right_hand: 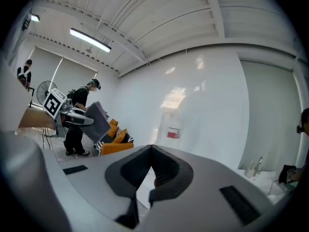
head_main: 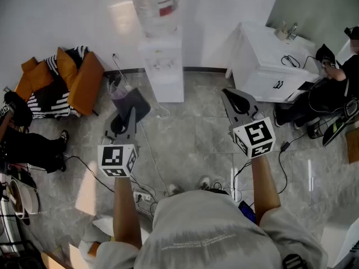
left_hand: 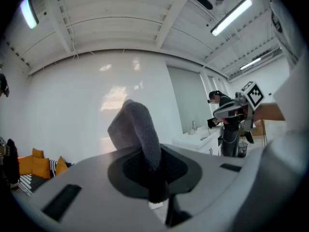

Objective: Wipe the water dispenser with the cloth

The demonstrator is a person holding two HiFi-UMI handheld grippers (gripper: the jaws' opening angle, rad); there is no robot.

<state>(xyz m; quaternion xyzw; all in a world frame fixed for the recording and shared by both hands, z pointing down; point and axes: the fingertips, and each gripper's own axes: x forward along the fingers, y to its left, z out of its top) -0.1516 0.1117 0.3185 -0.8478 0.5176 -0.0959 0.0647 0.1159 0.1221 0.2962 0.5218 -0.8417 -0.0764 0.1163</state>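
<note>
The white water dispenser (head_main: 161,66) stands against the far wall with a clear bottle (head_main: 157,4) on top; the right gripper view also shows the dispenser (right_hand: 173,129). My left gripper (head_main: 127,115) is shut on a grey cloth (head_main: 132,102), held up short of the dispenser and to its left. In the left gripper view the cloth (left_hand: 137,127) sticks up out of the closed jaws (left_hand: 150,164). My right gripper (head_main: 229,94) is to the dispenser's right. Its jaws (right_hand: 152,149) meet at the tip with nothing between them.
Orange cushions and a striped cloth (head_main: 67,80) lie at the left wall. A white sink cabinet (head_main: 261,60) stands at the right, with a person (head_main: 336,88) beside it. Cables and a power strip (head_main: 147,196) run over the tiled floor near my feet.
</note>
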